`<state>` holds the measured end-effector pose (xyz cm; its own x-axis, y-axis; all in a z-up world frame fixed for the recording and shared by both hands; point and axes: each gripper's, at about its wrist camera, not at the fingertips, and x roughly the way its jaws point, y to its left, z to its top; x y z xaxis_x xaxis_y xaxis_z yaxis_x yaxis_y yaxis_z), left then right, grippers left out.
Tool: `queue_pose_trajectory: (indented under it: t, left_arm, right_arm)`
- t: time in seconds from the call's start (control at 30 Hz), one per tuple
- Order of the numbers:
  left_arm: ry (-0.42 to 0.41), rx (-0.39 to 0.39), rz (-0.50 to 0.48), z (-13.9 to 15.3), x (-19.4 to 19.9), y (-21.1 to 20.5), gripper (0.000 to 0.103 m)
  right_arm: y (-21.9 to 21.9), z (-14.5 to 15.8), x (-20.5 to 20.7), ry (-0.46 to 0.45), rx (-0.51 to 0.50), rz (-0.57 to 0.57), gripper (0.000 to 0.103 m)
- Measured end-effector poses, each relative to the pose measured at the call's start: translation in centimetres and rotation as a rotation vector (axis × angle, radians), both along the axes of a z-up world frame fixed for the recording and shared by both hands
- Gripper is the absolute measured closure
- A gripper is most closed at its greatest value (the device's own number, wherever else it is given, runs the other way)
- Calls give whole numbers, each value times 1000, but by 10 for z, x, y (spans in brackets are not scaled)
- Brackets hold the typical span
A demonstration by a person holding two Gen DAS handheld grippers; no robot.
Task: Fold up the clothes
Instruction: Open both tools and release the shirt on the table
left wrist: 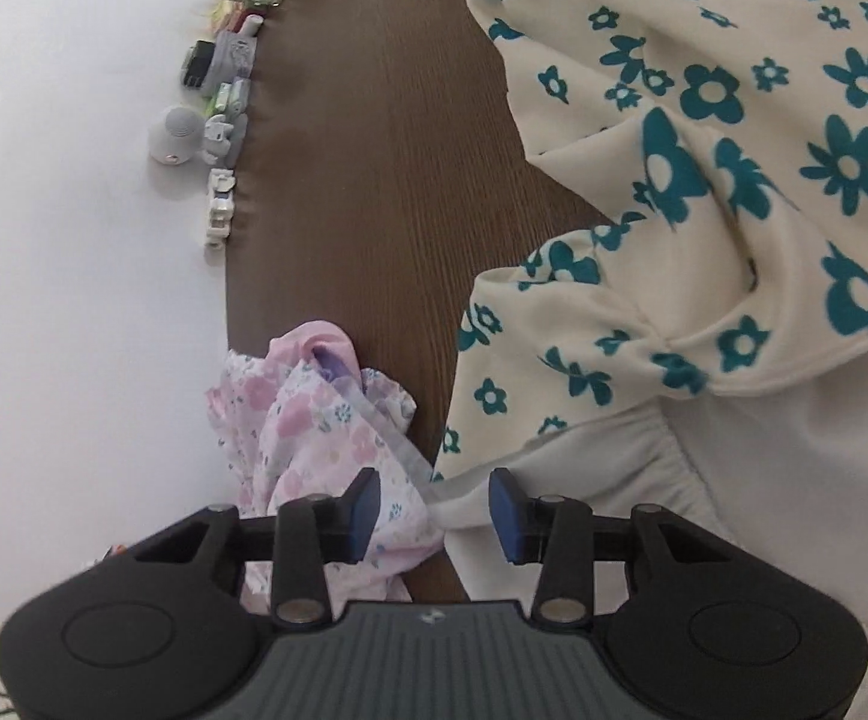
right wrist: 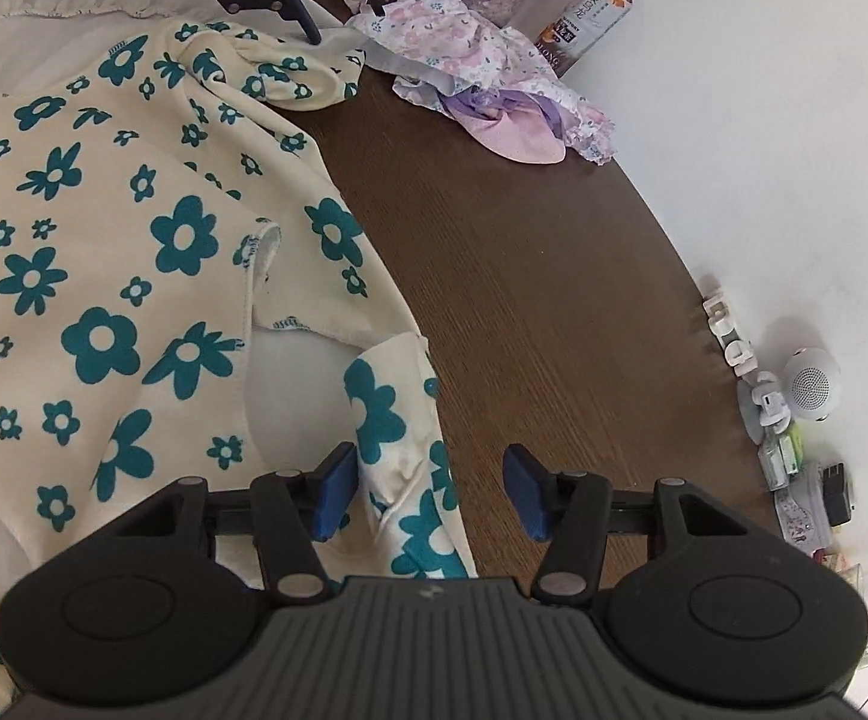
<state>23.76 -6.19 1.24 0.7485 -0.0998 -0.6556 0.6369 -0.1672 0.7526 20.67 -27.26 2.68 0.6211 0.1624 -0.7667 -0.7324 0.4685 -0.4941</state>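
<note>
Garments: two are counted on the dark brown wood-grain table (right wrist: pixel 553 252) — one cream fleece garment printed with teal flowers (right wrist: pixel 104 252), spread wide over the table, and one crumpled pink and lilac floral garment (right wrist: pixel 481 78), bunched near the table edge by the white wall.

Cream garment, left wrist view: its flowered cloth (left wrist: pixel 733 138) is seen rumpled in folds, with a plain cream gathered hem below it; the pink garment (left wrist: pixel 314 420) lies just beside it.

Other things: one drink bottle with a white cap and printed label (right wrist: pixel 589 18) is seen beyond the pink garment; one small round white speaker (right wrist: pixel 811 384) stands against the wall among a row of small white and grey trinkets too small to be counted.

Left gripper (left wrist: pixel 434 510): its blue-padded jaws are spread wide apart; nothing is clamped. The left pad hangs over the pink garment and the right pad over the cream hem, whose edge lies between them. Contact cannot be told.

Right gripper (right wrist: pixel 428 492): its jaws are likewise held wide open and nothing is gripped. A flowered flap of the cream garment lies between them, close against the left pad, while the right pad is over bare table.
</note>
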Motion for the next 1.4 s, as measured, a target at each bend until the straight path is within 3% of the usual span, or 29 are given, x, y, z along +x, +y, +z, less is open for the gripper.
queue_pose_trajectory:
  t: [0.07, 0.23, 0.3, 0.37, 0.47, 0.6, 0.63, 0.7, 0.77, 0.93, 1.03, 1.07, 1.17, 1.23, 1.4]
  left_arm:
    - [31, 20, -18, -6, 16, -3, 64]
    - [110, 22, -60, -7, 40, -5, 80]
    - [160, 36, -80, -5, 45, -4, 95]
    - [190, 76, -116, -7, 46, -3, 103]
    - [176, 141, -179, -13, 44, -4, 103]
    - [186, 165, -179, -13, 49, -11, 101]
    - [186, 171, -181, -12, 50, -13, 97]
    - [173, 148, -173, -7, 51, -15, 64]
    - [214, 116, -156, 2, 54, -18, 59]
    - [289, 149, -150, 6, 62, -26, 63]
    - [418, 174, -92, 8, 72, -32, 100]
    - [464, 180, -67, 9, 75, -34, 103]
    - [503, 152, -3, 11, 79, -35, 103]
    - [491, 101, 33, 12, 78, -31, 103]
    - [370, -19, 68, 8, 51, -9, 103]
  right_arm:
    - [-3, 1, 3, 15, 34, -9, 50]
    - [-5, 1, 1, 18, 49, -9, 50]
    - [-4, 1, 0, 13, 46, -6, 50]
    - [-2, 1, -1, 8, 41, -6, 50]
    - [-1, 1, -1, 3, 39, -7, 50]
    - [0, 1, -1, 0, 36, -10, 50]
    - [0, 1, -1, -2, 35, -10, 50]
    - [1, 0, -1, -3, 37, -11, 50]
    - [0, 0, -1, 0, 41, -12, 50]
    - [0, 1, 3, 15, 47, -10, 50]
    - [1, 1, 5, 27, 49, -10, 50]
    - [1, 1, 5, 29, 50, -11, 50]
    - [0, 1, 4, 25, 56, -14, 50]
    - [-1, 0, 3, 20, 65, -17, 50]
    - [-5, -1, 0, 7, 83, -30, 50]
